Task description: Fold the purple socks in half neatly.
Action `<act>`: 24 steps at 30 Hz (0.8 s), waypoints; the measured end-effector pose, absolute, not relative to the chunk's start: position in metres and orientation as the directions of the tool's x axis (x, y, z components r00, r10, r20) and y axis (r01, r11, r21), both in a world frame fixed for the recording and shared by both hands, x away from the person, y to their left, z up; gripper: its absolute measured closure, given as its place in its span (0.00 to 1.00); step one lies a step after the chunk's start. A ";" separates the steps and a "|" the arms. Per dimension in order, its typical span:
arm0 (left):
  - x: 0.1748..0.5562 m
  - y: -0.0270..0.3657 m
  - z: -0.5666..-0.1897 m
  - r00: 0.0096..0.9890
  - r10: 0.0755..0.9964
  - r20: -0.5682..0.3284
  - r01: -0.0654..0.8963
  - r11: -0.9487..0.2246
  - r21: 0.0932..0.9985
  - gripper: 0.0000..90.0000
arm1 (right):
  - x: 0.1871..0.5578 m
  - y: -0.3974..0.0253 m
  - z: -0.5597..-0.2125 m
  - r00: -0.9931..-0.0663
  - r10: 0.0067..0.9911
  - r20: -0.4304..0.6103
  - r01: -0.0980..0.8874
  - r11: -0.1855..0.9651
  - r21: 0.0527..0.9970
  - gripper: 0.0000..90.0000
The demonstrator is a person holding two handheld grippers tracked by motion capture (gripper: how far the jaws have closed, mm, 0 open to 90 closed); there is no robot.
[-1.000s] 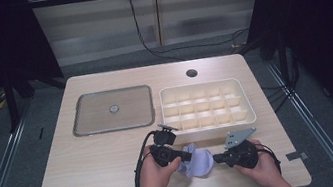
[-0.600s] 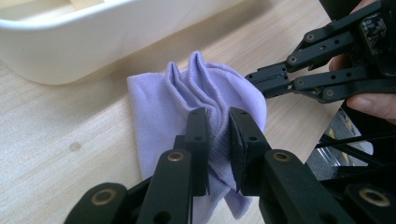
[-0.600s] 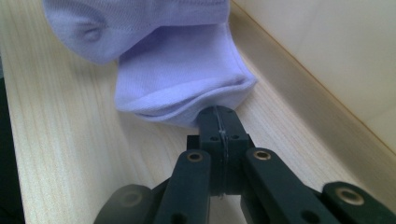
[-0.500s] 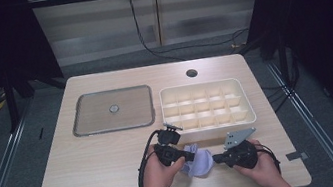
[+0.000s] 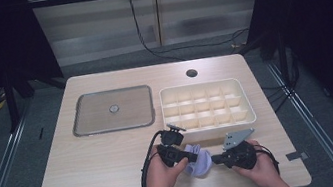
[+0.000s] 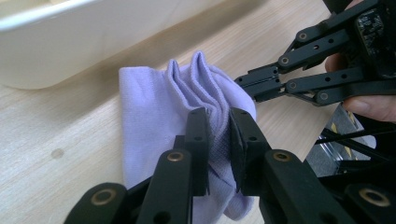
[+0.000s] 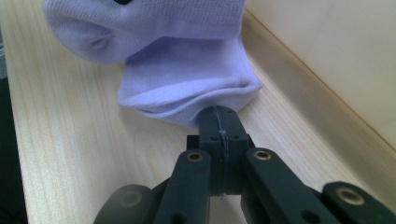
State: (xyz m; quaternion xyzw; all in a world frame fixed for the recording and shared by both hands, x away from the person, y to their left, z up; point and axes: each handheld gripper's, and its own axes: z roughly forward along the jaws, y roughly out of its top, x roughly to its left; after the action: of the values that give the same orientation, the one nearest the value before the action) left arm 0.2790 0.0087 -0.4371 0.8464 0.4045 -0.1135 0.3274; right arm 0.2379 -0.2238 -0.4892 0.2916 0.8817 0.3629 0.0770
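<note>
A lavender sock lies bunched on the wooden table near its front edge, between my two grippers. My left gripper comes in from the left. In the left gripper view it is shut on raised folds of the sock. My right gripper comes in from the right. In the right gripper view it is shut on the sock's near edge. The right gripper also shows in the left gripper view, its tip at the sock's far side.
A white tray divided into several compartments stands just behind the sock, its wall close by. A flat grey lid with a small knob lies at the back left. A cable hole is near the far edge.
My left gripper has shifted a little to the right, toward the right gripper, and the sock has bunched up between them. The right gripper has hardly moved.
</note>
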 end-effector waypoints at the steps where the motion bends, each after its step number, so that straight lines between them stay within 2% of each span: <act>1: 0.279 0.008 -0.437 0.650 0.606 -0.458 0.757 -0.466 0.458 0.87 | 0.238 -0.224 -0.489 -0.818 0.570 0.076 0.458 0.567 0.685 1.00; 24: 0.279 -0.002 -0.444 0.666 0.603 -0.438 0.743 -0.488 0.458 0.86 | 0.238 -0.222 -0.491 -0.826 0.560 0.067 0.448 0.580 0.680 1.00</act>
State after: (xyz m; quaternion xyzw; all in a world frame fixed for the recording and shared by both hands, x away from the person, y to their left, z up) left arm 0.2787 -0.0016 -0.4437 0.8555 0.3935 -0.1099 0.3181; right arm 0.2379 -0.2220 -0.4912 0.2847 0.8855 0.3589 0.0778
